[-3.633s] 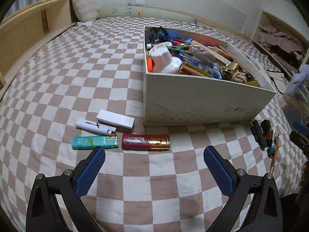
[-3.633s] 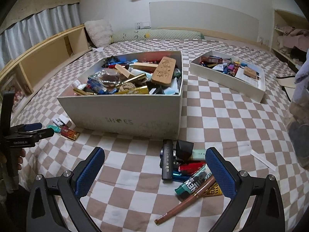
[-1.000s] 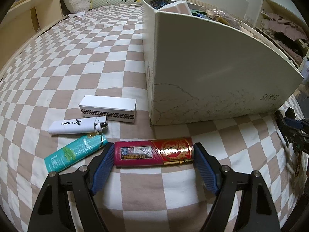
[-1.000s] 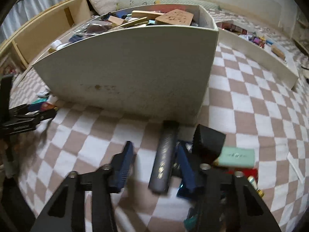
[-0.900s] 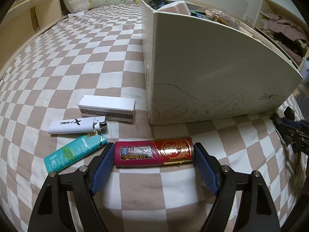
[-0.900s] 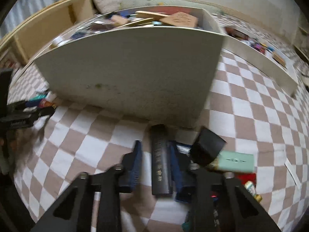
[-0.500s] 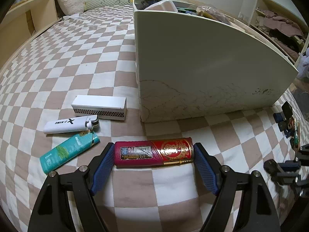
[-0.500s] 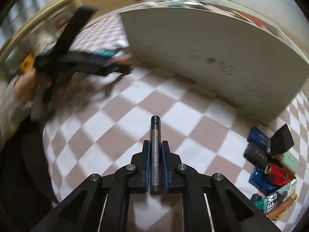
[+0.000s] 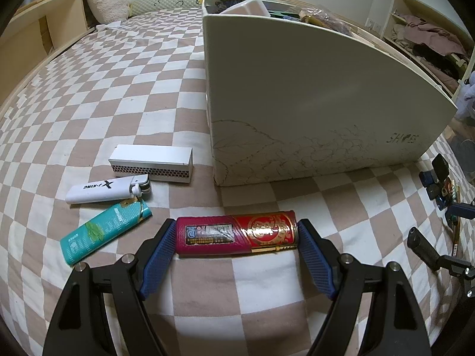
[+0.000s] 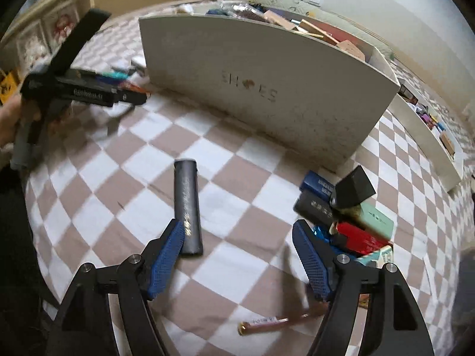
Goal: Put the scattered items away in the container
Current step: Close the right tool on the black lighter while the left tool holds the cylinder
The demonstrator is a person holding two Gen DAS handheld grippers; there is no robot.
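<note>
A red lighter (image 9: 236,233) lies on the checked bedcover, near the white box (image 9: 311,112), pinched end to end by the left gripper (image 9: 236,255). Left of it lie a teal lighter (image 9: 105,234), a white lighter (image 9: 107,190) and a matchbox (image 9: 151,163). Further right, the right gripper (image 10: 237,255) has just been opening; its jaws stand spread and a dark lighter (image 10: 187,204) lies loose by its left pad. The step looks like pickup: next, lift the red lighter over the box wall and release.
</note>
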